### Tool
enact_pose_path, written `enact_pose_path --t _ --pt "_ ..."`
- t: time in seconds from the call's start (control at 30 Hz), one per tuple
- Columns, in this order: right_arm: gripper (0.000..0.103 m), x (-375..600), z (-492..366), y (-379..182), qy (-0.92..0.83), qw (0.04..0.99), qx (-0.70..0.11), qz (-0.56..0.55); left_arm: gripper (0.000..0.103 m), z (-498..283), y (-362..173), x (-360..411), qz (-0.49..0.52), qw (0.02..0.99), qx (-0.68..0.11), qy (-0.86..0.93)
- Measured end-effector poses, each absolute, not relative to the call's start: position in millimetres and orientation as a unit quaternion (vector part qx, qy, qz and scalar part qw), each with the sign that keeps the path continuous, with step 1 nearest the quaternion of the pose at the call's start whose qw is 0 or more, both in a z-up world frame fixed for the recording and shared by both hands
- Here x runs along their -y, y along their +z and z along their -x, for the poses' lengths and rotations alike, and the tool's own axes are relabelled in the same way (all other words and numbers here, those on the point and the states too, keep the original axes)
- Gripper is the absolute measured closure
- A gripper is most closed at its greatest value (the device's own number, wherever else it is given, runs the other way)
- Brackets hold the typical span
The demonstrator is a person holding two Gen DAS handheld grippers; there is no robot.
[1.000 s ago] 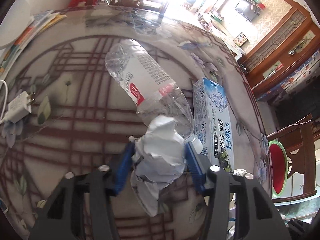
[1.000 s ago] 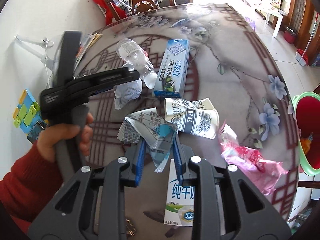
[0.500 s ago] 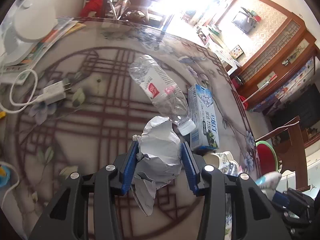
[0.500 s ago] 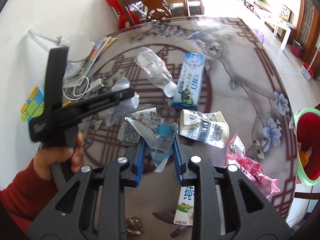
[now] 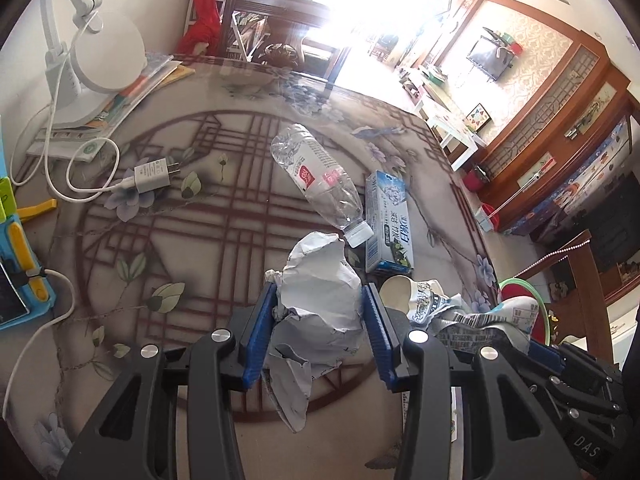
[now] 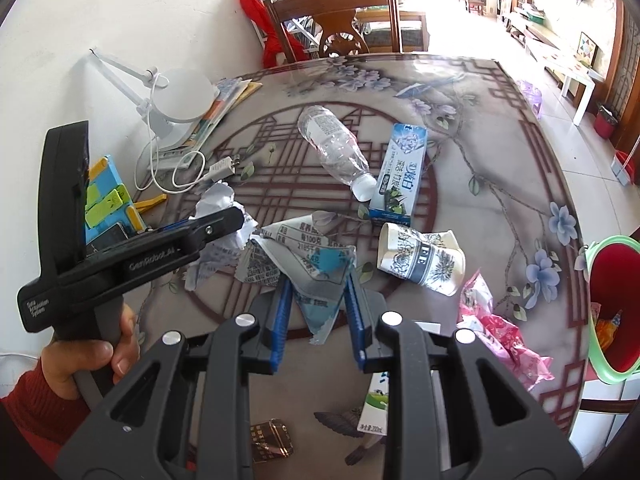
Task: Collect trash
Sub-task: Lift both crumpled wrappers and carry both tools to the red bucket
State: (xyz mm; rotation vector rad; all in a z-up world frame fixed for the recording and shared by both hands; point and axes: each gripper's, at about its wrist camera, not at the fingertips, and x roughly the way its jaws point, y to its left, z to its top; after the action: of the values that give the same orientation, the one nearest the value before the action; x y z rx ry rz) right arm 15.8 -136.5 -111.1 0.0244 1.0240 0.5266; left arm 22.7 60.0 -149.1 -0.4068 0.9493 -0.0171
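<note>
My left gripper (image 5: 320, 300) is shut on a crumpled white paper ball (image 5: 320, 292) and holds it above the table; it also shows in the right wrist view (image 6: 218, 216). My right gripper (image 6: 316, 284) is shut on a torn printed wrapper (image 6: 308, 260), also lifted. On the table lie an empty plastic bottle (image 6: 334, 148), a blue toothpaste box (image 6: 400, 172), a crushed paper cup (image 6: 420, 258), a pink plastic bag (image 6: 500, 328) and a milk carton (image 6: 376, 404). A green-rimmed red bin (image 6: 612, 304) stands past the table's right edge.
A white desk lamp (image 6: 176, 100) on books, a charger with cable (image 5: 150, 172) and a blue toy with a phone (image 6: 108, 208) sit at the left. A small gold packet (image 6: 272, 440) lies near the front edge. A wooden chair (image 6: 340, 12) stands behind the table.
Both grippers have risen and pulled back from the table with their trash held; the table items look smaller and farther. The left gripper has swung leftward.
</note>
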Motion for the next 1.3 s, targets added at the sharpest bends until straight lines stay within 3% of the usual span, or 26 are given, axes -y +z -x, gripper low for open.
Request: enact_pose_path --t 1.3 --pt "0.077 228.0 -29.1 -98.4 0.225 0.856 -0.464 -0.032 0.062 -37.0 -129.5 19.5 0.177 0.879 -0.443 -0.011"
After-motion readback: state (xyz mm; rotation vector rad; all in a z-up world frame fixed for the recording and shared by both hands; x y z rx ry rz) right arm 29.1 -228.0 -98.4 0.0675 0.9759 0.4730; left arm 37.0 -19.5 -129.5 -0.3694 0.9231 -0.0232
